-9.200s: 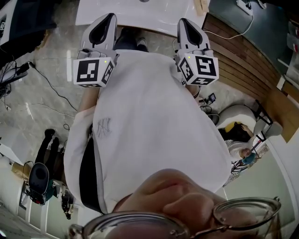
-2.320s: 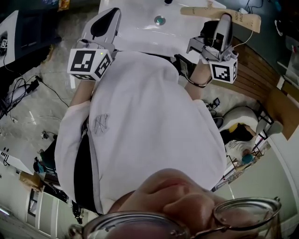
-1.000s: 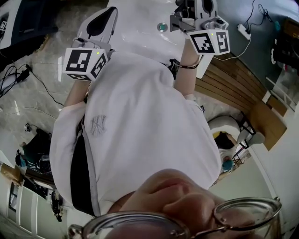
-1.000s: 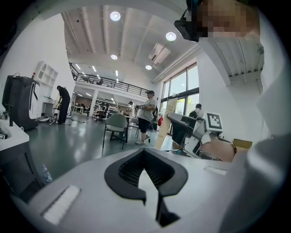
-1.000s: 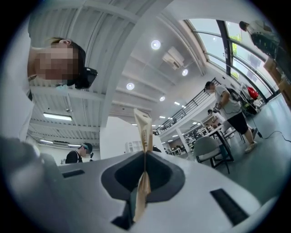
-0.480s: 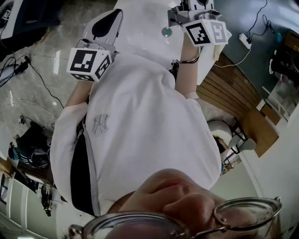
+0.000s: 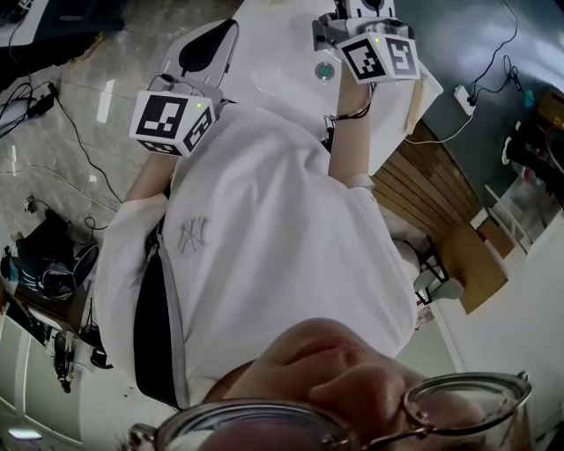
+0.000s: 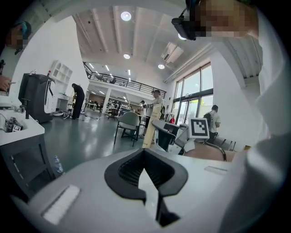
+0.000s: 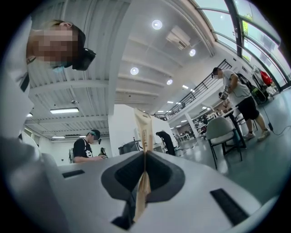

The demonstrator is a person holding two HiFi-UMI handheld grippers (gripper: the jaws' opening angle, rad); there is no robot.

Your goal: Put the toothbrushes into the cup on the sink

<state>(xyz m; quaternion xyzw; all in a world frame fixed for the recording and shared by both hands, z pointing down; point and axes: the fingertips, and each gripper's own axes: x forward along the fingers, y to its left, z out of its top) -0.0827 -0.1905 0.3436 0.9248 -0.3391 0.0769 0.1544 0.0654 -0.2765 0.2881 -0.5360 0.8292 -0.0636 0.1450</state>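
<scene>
From the head view we catch only part of the right gripper [image 7: 368, 7], since its jaws run off the top edge. That edge also cuts the sink [image 7: 282, 44], and the person's shirt [image 7: 264, 220] covers its near side. In the right gripper view the tan packet [image 9: 142, 136] stands edge-on. Its print is too small to read, its lower end is lost inside the gripper's body, and its contents are hidden from us.

We read: sink [image 7: 278, 44] glossy white, smooth; toothbrush pack [image 9: 142, 129] matt tan paper; wood slats [image 7: 423, 181], 3 o'clock; shirt [image 7: 264, 220] white cloth.
</scene>
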